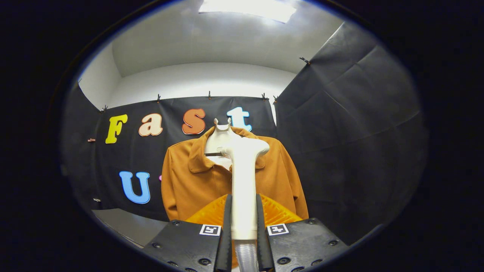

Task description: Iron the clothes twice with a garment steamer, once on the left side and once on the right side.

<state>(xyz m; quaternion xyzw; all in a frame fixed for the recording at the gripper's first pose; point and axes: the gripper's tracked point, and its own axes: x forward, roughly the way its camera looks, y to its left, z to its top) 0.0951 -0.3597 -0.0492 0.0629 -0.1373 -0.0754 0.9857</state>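
I am holding a garment steamer (244,177) in my gripper (244,226), and my two fingers are pinching its pale handle from either side, one finger (227,230) on the left of it and one on the right. The handle is standing upright between my fingers, so its long axis is running straight up and away from me. A ribbed hose (245,257) is trailing down from the bottom of the handle, between the finger bases.

The steamer's head is sitting at the top of the handle and is pointing forward, towards the clothes. Those clothes are an orange-brown collared jacket (193,181), hanging on a pale mannequin torso (219,141) straight ahead of my fingers. The jacket's long axis is also running top to bottom, parallel to the handle. The head is lining up with the collar, near the jacket's centre line. I cannot tell whether it is touching the cloth.

I am judging that the coming stroke needs a shift sideways onto one front panel, then a run along the jacket's length.
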